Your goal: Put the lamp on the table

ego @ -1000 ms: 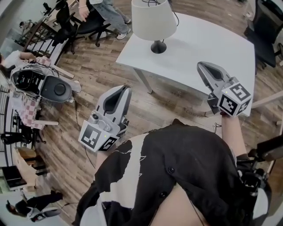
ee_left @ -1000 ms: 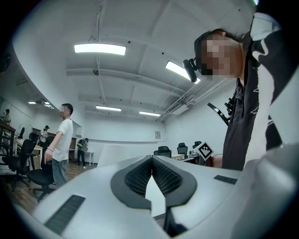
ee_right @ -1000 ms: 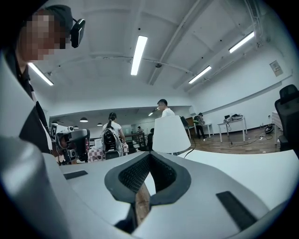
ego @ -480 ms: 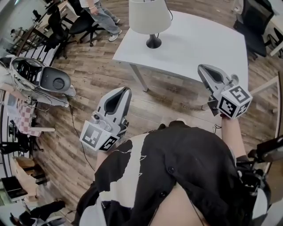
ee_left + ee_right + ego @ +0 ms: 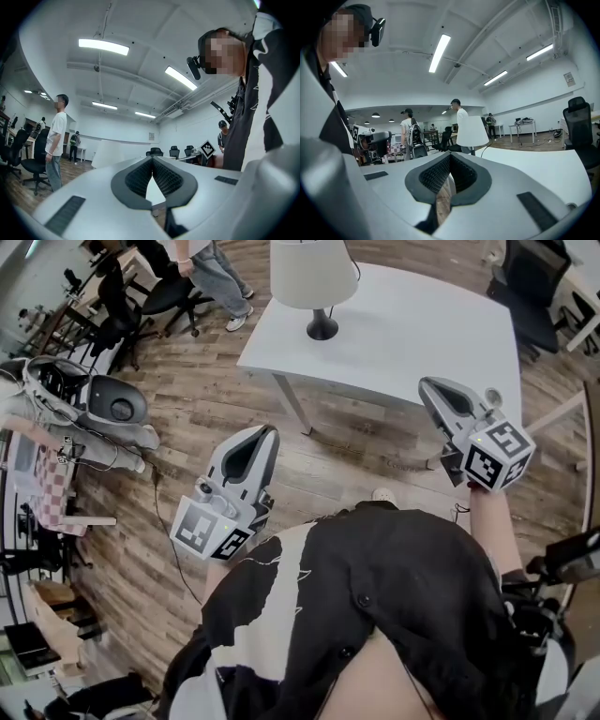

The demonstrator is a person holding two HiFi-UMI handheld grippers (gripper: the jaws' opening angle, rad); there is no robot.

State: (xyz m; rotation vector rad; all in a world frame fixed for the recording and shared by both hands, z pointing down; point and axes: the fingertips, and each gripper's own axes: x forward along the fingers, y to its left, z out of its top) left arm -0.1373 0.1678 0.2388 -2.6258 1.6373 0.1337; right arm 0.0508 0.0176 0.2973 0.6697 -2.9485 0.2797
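Lamp (image 5: 314,282) is between neither pair of our jaws. It stands upright on the white table (image 5: 422,324), near the far left corner, well apart from both grippers.

Our left gripper (image 5: 268,431) has its jaws clenched together on nothing, and in the left gripper view the ribbed pads (image 5: 140,177) meet at the tip. Our right gripper (image 5: 427,386) is pressed closed in the same way, with only floorboards showing through the slit below its pads. The left gripper hangs over the wooden floor (image 5: 169,427), short of the table's near edge. In the head view the right gripper's tip overlaps that edge, and we cannot judge how high above the edge it is.

In the head view the picture's upper edge cuts off the top of the lampshade. In the right gripper view the gripper's grey body hides the lamp's base, leaving the shade and a bit of stem. Our dark shirt (image 5: 375,615) fills the lower frame and covers our arms. Beyond the table, a standing person (image 5: 214,263) is cut off at the top.
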